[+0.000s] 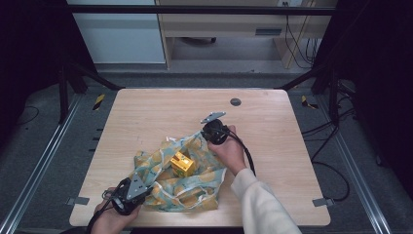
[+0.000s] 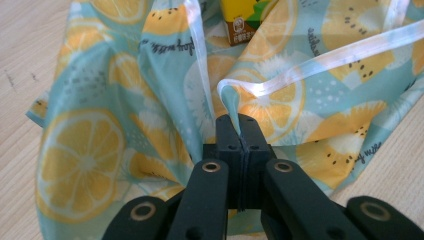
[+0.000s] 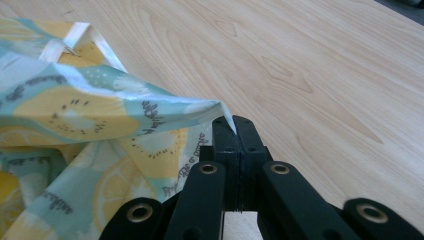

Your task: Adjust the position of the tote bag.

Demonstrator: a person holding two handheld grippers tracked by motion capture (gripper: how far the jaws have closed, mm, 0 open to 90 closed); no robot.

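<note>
Fruit-print bag (image 1: 182,183) pinched at two edges, yellow carton (image 1: 182,164) sitting in its middle.

The bag lies crumpled on the near half of the table (image 1: 146,112), and you're holding it from opposite ends. Your left gripper (image 1: 139,186) has its jaws fully closed on a fold of the near-left edge, by the white trim (image 2: 320,57); the right gripper (image 1: 210,130) is clamped just as tight on the far-right corner (image 3: 220,107). So the bag's long axis runs diagonally between your two hands, near-left to far-right, with the carton roughly midway and slightly closer to the left gripper. From the left gripper the carton (image 2: 245,20) lies straight ahead, past the bunched fabric. My read: the next move depends on that diagonal. Lift or pull both ends evenly, or the carton slides toward the lower side.
</note>
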